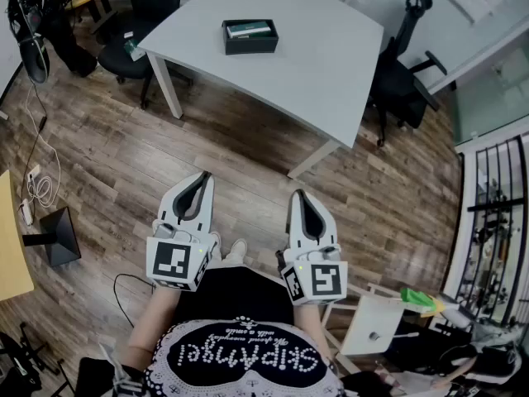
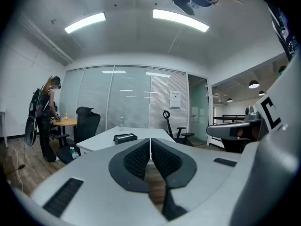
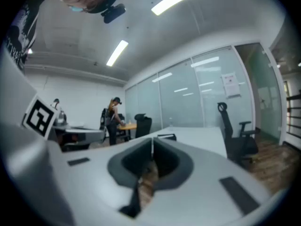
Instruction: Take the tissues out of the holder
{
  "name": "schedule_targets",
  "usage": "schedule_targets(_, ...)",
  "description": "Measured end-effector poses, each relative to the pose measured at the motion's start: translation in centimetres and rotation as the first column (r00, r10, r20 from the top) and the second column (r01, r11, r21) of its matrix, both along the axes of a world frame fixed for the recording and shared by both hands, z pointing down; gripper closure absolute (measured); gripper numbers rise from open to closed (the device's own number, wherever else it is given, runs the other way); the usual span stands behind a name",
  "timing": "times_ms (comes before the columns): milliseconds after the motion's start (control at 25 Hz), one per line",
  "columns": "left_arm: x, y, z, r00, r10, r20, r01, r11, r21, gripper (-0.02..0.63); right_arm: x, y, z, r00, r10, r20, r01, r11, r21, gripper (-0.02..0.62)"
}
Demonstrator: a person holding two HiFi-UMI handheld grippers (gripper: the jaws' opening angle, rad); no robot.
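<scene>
Both the left gripper [image 1: 202, 177] and the right gripper [image 1: 298, 195] hang side by side over the wooden floor [image 1: 207, 143], well apart from the white table [image 1: 331, 64]. Each has its jaws clenched together on nothing. The black tissue holder [image 1: 250, 40] sits on that table, with the tissues [image 1: 250, 30] lying inside it.

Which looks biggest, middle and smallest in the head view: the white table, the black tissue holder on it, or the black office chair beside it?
1. white table, by far the largest
2. black office chair, at the table's right side
3. tissue holder, the smallest

All three lie about equally far from the camera, so the order seems safe.
</scene>
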State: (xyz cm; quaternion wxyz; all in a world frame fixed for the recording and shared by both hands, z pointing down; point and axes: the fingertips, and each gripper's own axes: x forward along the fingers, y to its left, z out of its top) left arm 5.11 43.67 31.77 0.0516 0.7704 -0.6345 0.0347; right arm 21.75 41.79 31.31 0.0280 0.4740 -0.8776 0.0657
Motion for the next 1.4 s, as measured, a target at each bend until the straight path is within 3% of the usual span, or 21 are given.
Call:
schedule_targets(600,0.7,0.3,-1.2,1.0,-0.012,0.006,0.012,1.0,0.016,0.571,3.6,-0.2,-1.5,0.998,0.058,-0.014,-0.057,0.997,0.045,0.56)
schedule_targets(840,1.9,0.7,-1.2,1.0,-0.01,0.004,0.01,1.0,0.023,0.571,4.0,0.6,-1.7,0.999,0.02,0.033,-0.021,0.999,0.041,0.56)
schedule_targets(1240,4.4,3.2,-0.8,1.0,-0.021,-0.002,0.021,0.999,0.026,0.571,6.2,2.7,-0.8,1.0,0.009,0.022,-0.01,1.0,0.027,0.56)
schedule_targets(1400,3.8,3.5,-0.9,0.999,-0.043,-0.003,0.043,0.999,0.026,0.571,6.2,2.8,-0.2,1.0,0.008,0.028,-0.008,1.0,0.013,0.56)
